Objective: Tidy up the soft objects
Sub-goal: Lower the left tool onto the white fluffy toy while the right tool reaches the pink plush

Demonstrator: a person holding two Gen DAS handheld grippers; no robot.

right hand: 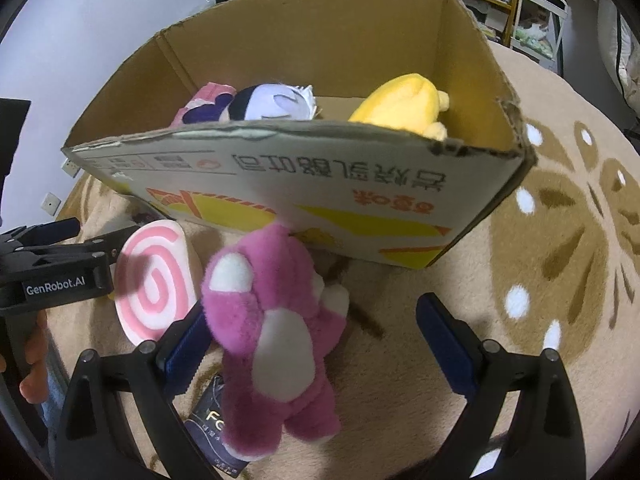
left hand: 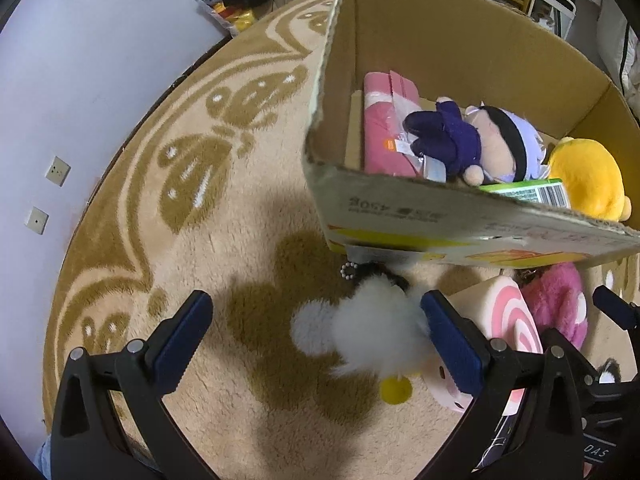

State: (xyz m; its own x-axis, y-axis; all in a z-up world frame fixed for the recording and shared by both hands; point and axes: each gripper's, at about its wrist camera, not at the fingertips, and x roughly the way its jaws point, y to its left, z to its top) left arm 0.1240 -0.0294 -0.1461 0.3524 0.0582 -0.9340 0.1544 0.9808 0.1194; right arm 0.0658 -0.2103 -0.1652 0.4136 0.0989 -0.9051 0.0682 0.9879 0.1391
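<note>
Cardboard box [right hand: 304, 184]: matt corrugated brown board, torn ragged rim, printed outer face. Rug [left hand: 248, 216]: deep plush pile, matt. White toy [left hand: 380, 332]: long fluffy fur, with small bead chain [left hand: 349, 270] of shiny metal-looking beads. Pink bear [right hand: 276, 332]: short fuzzy plush, white patches. Spiral cushion [right hand: 154, 284]: smooth, soft-looking, matt face. Yellow plush [left hand: 584, 180]: smooth short nap. Gripper arms [left hand: 104, 396]: matt black plastic; finger pads [left hand: 182, 334] were blue with ridged, toothed edge. Wall [left hand: 80, 60]: smooth, flat finish.

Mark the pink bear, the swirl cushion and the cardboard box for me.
pink bear [right hand: 276, 344]: right wrist view, white belly patch.
swirl cushion [right hand: 154, 284]: right wrist view, centre of the pink spiral face.
cardboard box [right hand: 328, 184]: right wrist view, printed front wall.
</note>
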